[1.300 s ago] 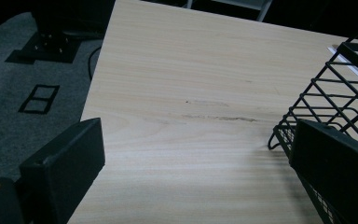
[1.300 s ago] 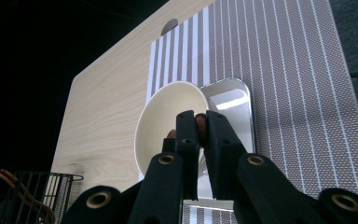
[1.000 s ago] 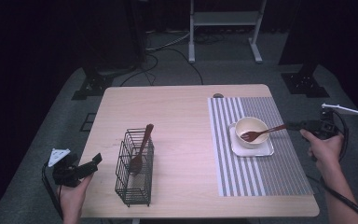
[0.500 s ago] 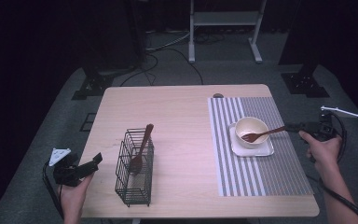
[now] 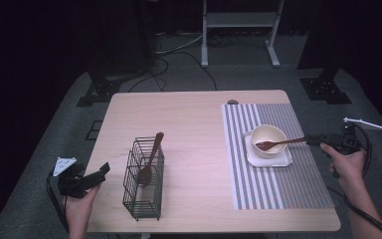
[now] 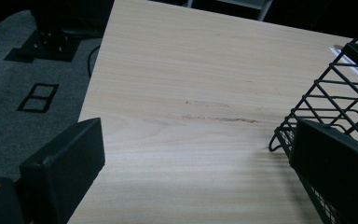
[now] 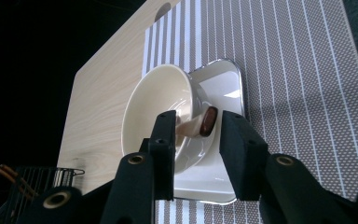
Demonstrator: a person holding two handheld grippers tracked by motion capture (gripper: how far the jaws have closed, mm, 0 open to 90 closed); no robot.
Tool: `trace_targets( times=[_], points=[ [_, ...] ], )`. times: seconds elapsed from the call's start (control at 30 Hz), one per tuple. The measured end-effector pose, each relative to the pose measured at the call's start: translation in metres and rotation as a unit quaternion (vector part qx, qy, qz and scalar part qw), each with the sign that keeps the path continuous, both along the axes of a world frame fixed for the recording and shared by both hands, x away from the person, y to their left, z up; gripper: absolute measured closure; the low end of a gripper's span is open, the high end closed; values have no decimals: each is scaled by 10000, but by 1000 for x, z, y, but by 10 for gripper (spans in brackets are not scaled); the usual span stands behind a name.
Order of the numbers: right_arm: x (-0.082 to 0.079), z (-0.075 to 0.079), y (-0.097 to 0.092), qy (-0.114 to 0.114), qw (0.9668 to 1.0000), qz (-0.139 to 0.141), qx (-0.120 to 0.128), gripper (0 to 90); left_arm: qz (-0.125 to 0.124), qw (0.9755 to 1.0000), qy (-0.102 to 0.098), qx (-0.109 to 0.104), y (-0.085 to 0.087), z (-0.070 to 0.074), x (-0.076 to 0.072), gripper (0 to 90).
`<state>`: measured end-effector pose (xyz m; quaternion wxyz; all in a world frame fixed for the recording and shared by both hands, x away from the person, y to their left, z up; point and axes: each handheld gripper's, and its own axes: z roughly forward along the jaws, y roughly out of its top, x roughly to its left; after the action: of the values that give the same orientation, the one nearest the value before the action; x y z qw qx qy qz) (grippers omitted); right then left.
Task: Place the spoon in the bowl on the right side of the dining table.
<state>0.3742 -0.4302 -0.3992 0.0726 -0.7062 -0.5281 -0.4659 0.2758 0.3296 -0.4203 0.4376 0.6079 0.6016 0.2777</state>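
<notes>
I am holding my right gripper (image 5: 314, 141) at the right edge of the striped grey placemat (image 5: 278, 184), its jaws having just been opening; in the right gripper view the dark wooden spoon (image 7: 208, 122) is sitting between them, close to the right jaw, with a gap showing at the left one. The spoon's head is lying in the round cream ceramic bowl (image 5: 268, 140), which is standing on a small white square plate (image 5: 269, 158). My left gripper (image 5: 99, 174) is hovering at the near left edge of the pale wooden worktop (image 5: 189, 124), jaws spread wide and gripping nothing, just beside the black wire basket (image 5: 144, 180) that is holding another brown wooden spoon (image 5: 150, 160).
</notes>
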Motion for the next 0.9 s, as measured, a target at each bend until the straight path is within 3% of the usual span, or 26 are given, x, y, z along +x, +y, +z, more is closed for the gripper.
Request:
trace_targets(
  times=[0.23, 0.47, 0.9],
  points=[
    [-7, -6, 0, 21, 9999, 109, 48, 613, -44, 10000, 13, 18, -3, 0, 1, 25],
    [-13, -7, 6, -10, 9996, 273, 41, 523, -48, 10000, -31, 10, -3, 2, 0, 25],
    [-22, -10, 24, 11, 9980, 558, -298, 385, -51, 10000, -49, 2, -2, 3, -3, 25]
  ],
)
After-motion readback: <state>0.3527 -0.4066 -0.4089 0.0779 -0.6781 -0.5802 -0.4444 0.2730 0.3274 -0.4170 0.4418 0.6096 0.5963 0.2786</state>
